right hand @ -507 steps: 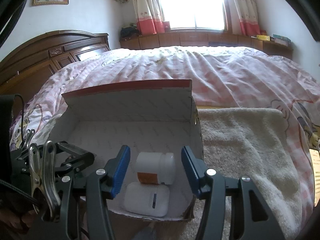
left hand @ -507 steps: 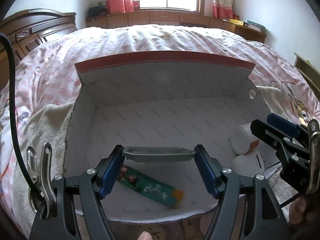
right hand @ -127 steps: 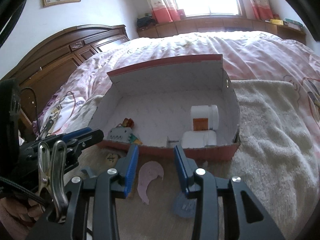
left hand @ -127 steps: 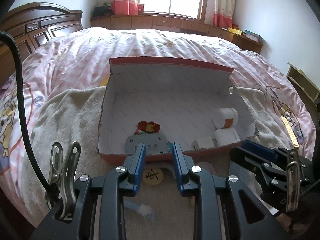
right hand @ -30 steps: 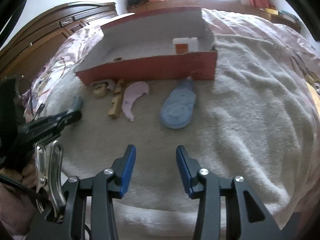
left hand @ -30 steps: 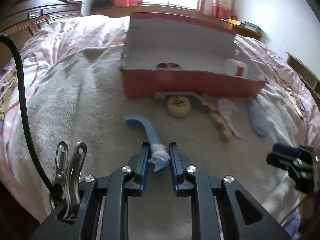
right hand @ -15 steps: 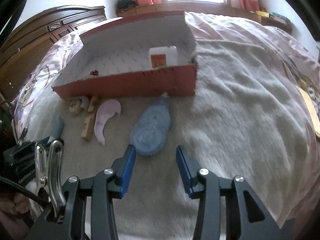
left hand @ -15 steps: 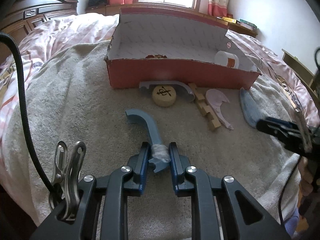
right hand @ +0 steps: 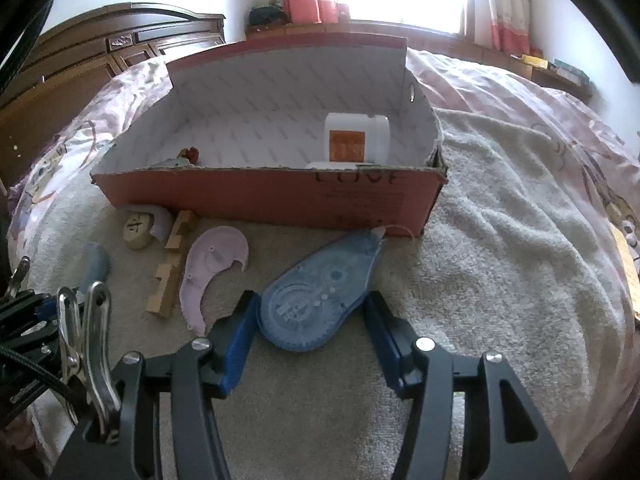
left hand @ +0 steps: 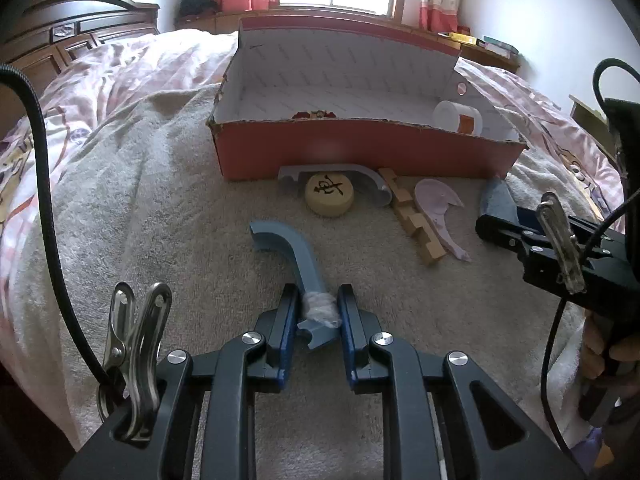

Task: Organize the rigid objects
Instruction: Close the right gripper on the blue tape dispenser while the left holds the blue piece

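My left gripper (left hand: 319,310) is shut on the taped end of a curved blue plastic piece (left hand: 294,254) that lies on the towel. My right gripper (right hand: 312,320) has its jaws opening, and they straddle the wide end of a blue correction-tape dispenser (right hand: 320,296) without pressing on it. The dispenser's tip points at the red cardboard box (right hand: 280,196). In the left wrist view the same box (left hand: 360,152) stands ahead, with a white bottle (left hand: 458,117) inside it. The bottle (right hand: 356,138) also shows in the right wrist view.
In front of the box lie a round wooden chess piece (left hand: 329,194), a grey curved piece (left hand: 360,174), a notched wooden block (left hand: 412,216) and a pink curved piece (right hand: 212,268). A grey towel (right hand: 500,240) covers the pink bed. A dark wooden headboard (right hand: 80,64) stands at left.
My right gripper has moved forward to the blue dispenser and its jaws have widened around it. My left gripper has stayed shut on the blue curved piece in the same spot.
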Tool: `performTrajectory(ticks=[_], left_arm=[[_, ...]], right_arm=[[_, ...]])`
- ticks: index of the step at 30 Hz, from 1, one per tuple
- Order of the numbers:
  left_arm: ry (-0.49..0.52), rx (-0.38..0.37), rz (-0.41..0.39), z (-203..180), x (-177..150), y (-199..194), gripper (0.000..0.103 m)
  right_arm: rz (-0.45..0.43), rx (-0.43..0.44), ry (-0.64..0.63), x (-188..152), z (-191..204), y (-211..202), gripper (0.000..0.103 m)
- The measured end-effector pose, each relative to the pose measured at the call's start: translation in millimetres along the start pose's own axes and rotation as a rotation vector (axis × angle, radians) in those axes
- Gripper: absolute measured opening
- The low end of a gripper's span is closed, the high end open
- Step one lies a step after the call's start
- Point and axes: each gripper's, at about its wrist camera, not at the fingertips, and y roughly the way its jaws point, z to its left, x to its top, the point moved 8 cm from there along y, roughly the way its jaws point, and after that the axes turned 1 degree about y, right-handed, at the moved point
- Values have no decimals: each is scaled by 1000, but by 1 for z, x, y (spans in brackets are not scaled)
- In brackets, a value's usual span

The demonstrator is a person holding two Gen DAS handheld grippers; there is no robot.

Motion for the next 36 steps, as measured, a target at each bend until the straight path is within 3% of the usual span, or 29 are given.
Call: performTrajectory(ticks=[10,27,32,36], left_arm=[[-26,0,-3,1,3,-7,19],[-9,-18,-49,-12,14,-26,19],[-11,-17,-48,-12,14,-27,19],[-21,-23,-41,-12,13,-25,19]], right_arm=[[-15,46,64,-8,-10,-14,46],[-22,83,102,-32,-23,-39,45],[1,70,109,-33,-20,-31,48],[-8,74,97,-27,-14,-25,63]])
